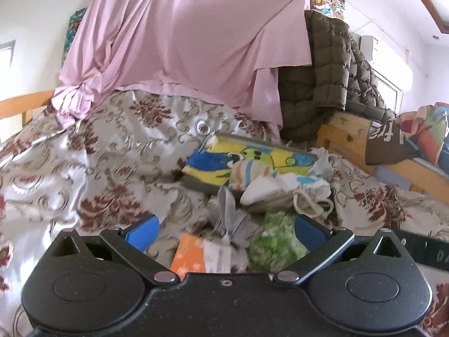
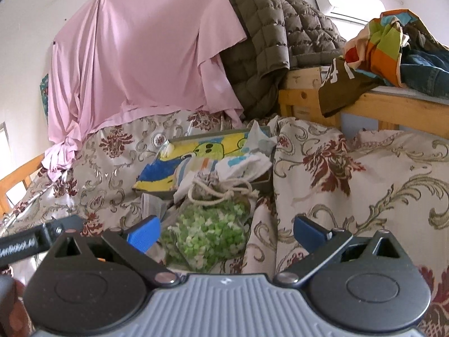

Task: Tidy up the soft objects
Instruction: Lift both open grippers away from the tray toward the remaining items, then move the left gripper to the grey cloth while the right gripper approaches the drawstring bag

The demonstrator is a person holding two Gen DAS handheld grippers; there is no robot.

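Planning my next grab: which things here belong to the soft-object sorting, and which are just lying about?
For the job:
green-and-white bag
drawstring pouch
striped socks
cartoon-printed box

Just lying about:
pink sheet
quilted olive jacket
floral bedspread
wooden frame
air conditioner

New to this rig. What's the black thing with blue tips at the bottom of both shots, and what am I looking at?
No robot arm here: a person holds a two-finger gripper in each hand, each with a fisheye camera looking along its fingers. One picture is from the left gripper, the other from the right gripper. The blue tips are the finger pads. Both stand open and hold nothing. Ahead is a flowered bedspread with a small heap: a green fluffy bag, a drawstring pouch, socks and a yellow-blue box. An orange pack shows only in the left view. Behind hang a pink sheet and a quilted jacket.
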